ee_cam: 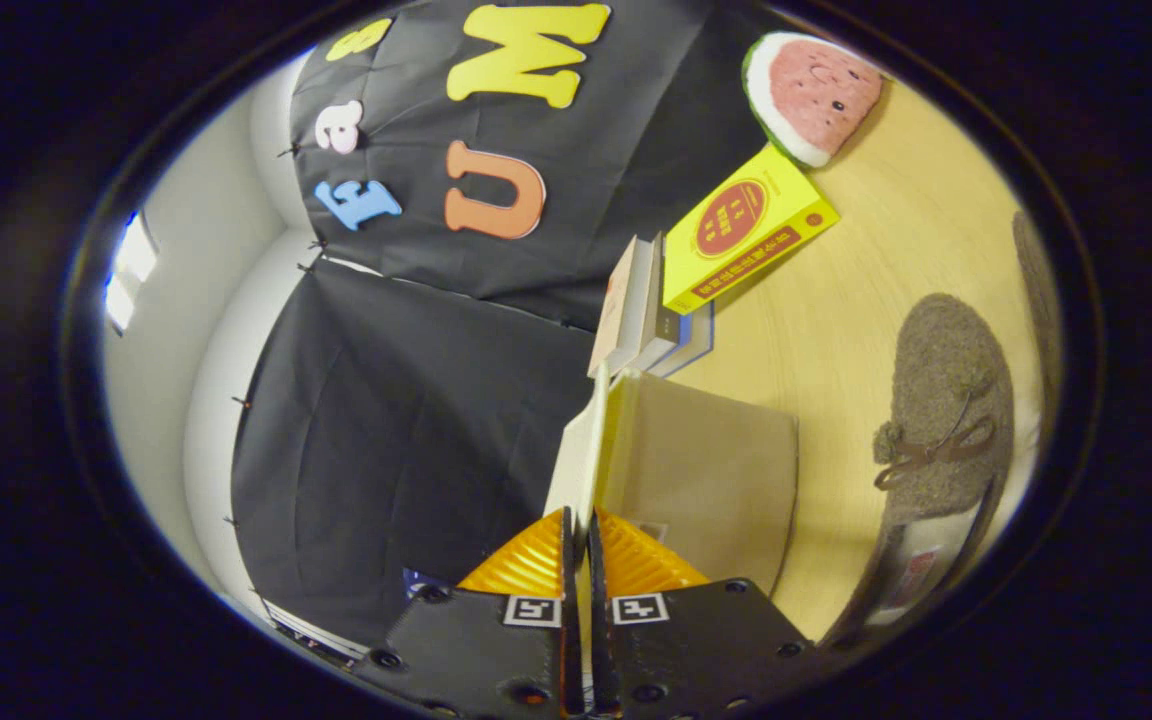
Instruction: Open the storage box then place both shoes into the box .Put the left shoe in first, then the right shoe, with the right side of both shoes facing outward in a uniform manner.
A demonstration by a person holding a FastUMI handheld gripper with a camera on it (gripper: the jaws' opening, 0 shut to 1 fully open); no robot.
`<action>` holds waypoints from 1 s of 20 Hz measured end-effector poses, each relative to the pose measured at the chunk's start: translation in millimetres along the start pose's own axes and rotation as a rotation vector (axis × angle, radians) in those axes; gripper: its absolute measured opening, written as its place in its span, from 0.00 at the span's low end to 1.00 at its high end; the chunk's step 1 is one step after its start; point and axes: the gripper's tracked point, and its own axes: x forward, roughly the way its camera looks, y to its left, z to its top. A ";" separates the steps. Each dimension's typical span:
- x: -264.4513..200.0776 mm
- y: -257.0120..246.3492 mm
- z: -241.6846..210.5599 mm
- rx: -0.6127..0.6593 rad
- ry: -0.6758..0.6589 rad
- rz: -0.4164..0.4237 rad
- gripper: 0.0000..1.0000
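My gripper is shut on the thin pale lid of the storage box, whose edge runs straight ahead from between the fingers. The beige box body lies just beyond the fingers on the wooden table. A grey-brown fuzzy shoe with a brown lace bow rests beside the box, its opening turned toward me. A sliver of a second grey shoe shows past it. The whole scene appears turned on its side.
Past the box stand a few upright books, with a yellow book leaning over them. A watermelon-slice plush lies farther along the table. Black cloth walls close off the booth behind the box.
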 end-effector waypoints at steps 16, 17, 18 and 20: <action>87.4 181.7 -16.7 -0.159 -0.052 0.090 0.01; 97.3 187.5 -19.3 -0.164 -0.056 0.090 0.01; 110.7 192.5 -23.0 -0.175 -0.060 0.092 0.05; 131.6 200.1 -32.7 -0.202 -0.056 0.088 0.07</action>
